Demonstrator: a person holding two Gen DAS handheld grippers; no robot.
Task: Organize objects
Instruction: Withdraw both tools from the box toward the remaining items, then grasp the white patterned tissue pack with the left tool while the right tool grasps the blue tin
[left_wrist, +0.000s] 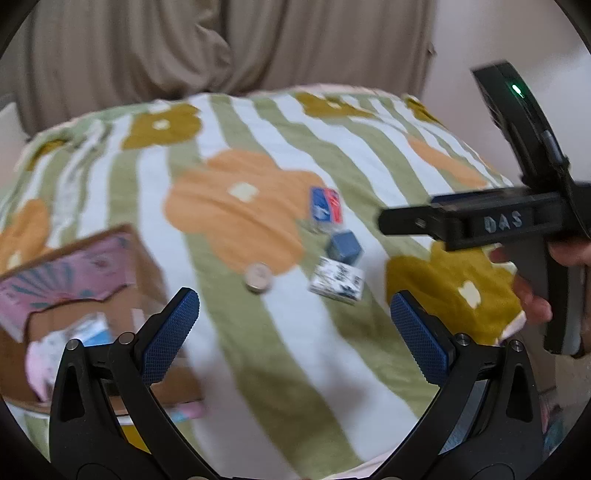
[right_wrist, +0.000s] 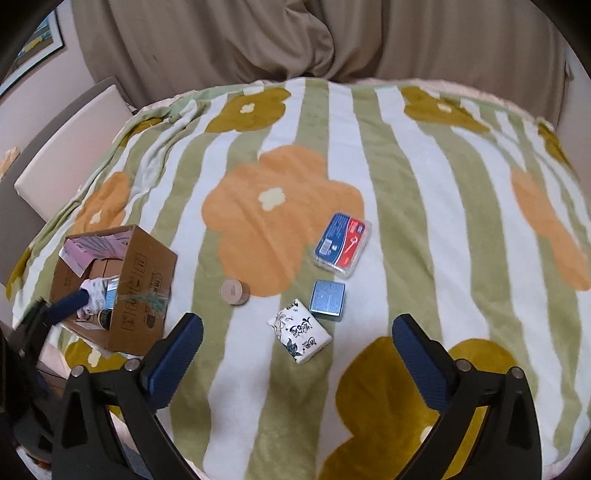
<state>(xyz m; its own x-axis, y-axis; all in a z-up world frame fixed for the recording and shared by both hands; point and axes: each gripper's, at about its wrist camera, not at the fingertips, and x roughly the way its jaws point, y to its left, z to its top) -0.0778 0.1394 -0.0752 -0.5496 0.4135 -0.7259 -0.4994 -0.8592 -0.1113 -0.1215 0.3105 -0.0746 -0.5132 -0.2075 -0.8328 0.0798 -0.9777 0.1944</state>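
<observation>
On the striped flower blanket lie a red-and-blue clear case, a small blue box, a white printed tissue pack and a round beige jar. The same items show blurred in the left wrist view: case, blue box, pack, jar. A cardboard box with items inside stands at the left. My left gripper is open and empty beside the box. My right gripper is open and empty above the pack; its body shows at the right.
A beige curtain hangs behind the bed. A pale headboard or panel runs along the left side. The left gripper's finger reaches over the cardboard box in the right wrist view.
</observation>
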